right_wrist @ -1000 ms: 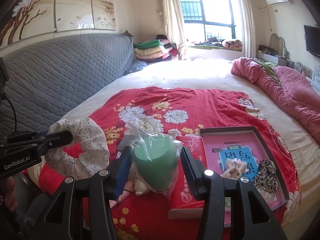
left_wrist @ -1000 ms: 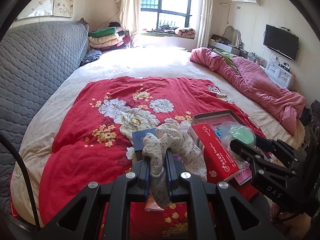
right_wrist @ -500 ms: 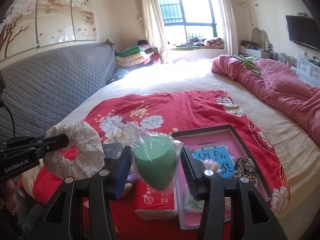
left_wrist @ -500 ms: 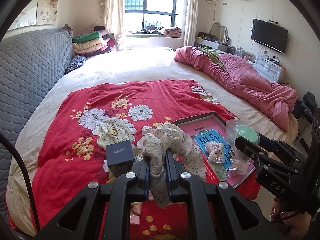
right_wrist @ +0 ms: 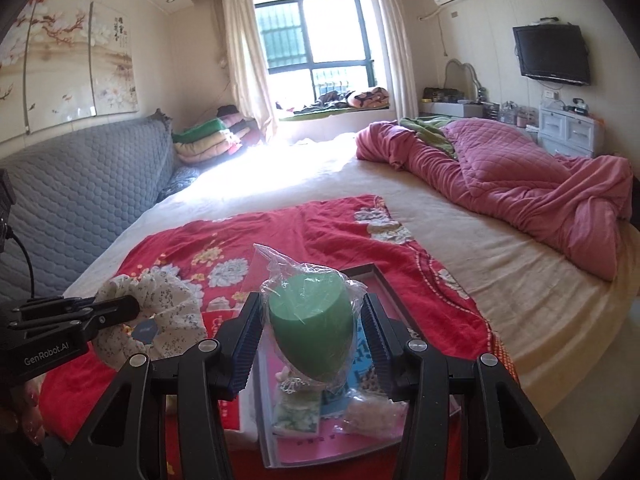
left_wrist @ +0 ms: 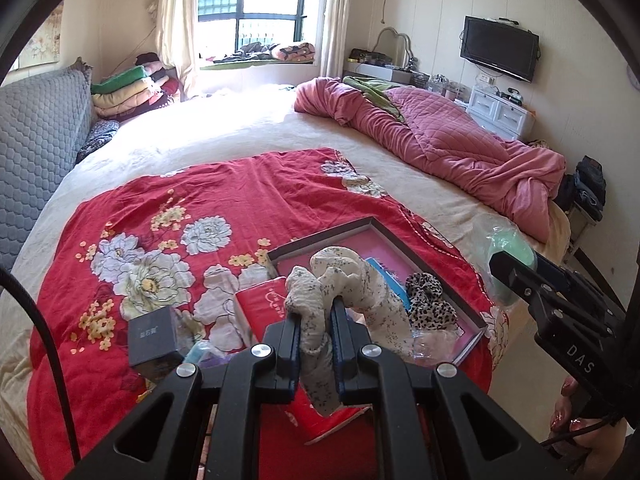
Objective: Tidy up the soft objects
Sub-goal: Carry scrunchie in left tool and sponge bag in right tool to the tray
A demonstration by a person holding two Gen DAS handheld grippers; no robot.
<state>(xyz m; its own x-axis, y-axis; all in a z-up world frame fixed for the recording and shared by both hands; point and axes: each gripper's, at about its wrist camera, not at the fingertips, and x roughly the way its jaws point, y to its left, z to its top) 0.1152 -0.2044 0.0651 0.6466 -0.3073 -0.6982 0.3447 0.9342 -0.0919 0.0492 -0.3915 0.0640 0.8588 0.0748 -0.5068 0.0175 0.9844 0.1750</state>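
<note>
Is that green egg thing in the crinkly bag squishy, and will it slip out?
The green sponge probably squishes: it looks like soft foam, pinched by the right gripper. Its loose plastic bag may make it slippery. It likely weighs little and, being rounded, could roll if dropped.

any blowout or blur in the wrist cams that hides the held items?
Left wrist: sun washes out the far bed by the window; floral scrunchie stays sharp. Right wrist: same blown patch; bagged green sponge clear, slight glare on its plastic. Both show fisheye bending.
</note>
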